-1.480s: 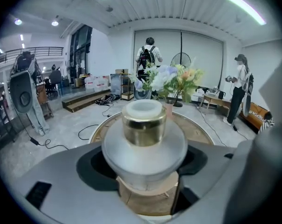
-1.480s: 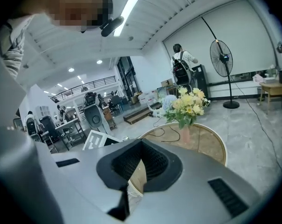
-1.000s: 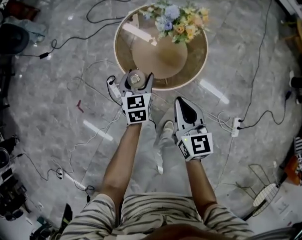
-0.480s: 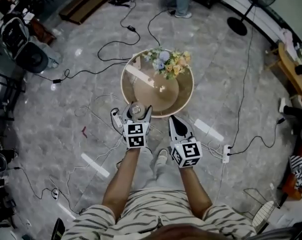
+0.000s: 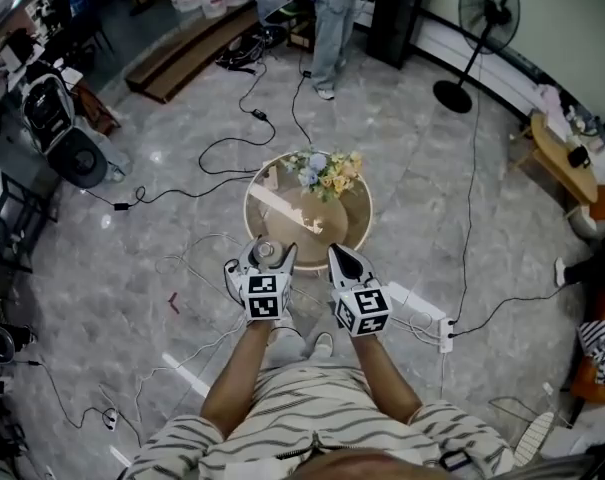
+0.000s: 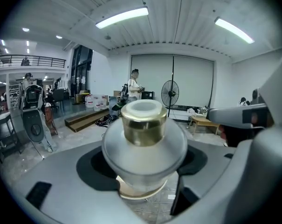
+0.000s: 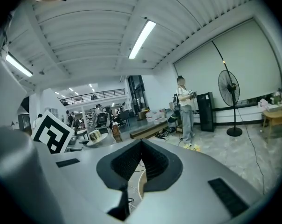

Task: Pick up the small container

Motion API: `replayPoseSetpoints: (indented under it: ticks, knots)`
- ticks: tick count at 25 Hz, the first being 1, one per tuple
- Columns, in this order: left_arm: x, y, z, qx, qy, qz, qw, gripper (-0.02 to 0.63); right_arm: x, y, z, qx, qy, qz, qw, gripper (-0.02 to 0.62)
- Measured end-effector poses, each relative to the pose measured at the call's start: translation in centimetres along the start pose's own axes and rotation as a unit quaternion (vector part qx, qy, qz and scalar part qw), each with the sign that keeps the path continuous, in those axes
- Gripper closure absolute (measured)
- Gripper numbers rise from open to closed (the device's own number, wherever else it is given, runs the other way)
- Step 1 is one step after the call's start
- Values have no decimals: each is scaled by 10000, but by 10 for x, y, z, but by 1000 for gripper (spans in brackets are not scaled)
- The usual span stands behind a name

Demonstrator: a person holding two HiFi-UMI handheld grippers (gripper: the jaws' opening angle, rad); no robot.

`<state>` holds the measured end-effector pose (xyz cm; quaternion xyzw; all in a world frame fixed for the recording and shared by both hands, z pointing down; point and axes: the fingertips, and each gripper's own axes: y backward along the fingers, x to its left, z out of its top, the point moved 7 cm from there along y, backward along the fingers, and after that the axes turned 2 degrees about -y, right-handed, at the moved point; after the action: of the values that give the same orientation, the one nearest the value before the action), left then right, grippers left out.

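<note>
The small container [image 5: 266, 252] [image 6: 144, 141] is a frosted glass jar with a gold neck and a white top. My left gripper [image 5: 264, 256] [image 6: 143, 160] is shut on its round body and holds it upright in the air, in front of the round wooden table [image 5: 354, 230]. My right gripper [image 5: 341, 258] [image 7: 140, 158] hangs just to its right, shut, with nothing between its pads. In the right gripper view the container [image 7: 95, 135] shows small at the left, beside the left gripper's marker cube [image 7: 51, 133].
A bunch of flowers [image 5: 323, 171] stands on the table's far side. Cables trail over the marble floor, with a power strip [image 5: 419, 308] at the right. A person [image 5: 332, 8] and a standing fan [image 5: 481, 23] are at the back.
The head view has risen and pulled back, so the table looks smaller and more of the room shows. Both grippers have drawn closer together; the left still holds the container.
</note>
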<state>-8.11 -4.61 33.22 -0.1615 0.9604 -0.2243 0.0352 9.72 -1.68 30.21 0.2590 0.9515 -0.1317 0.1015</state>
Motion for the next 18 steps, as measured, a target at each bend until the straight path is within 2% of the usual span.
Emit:
replayPoseSetpoints:
  ticks: [8, 18]
  knots:
    - [0, 24, 36, -345, -138, -204, 9991, 278, 12, -3, 39, -268, 164, 73, 9995, 584]
    - [7, 35, 64, -674, -380, -384, 9963, 278, 20, -12, 57, -486, 239, 58, 9985, 584]
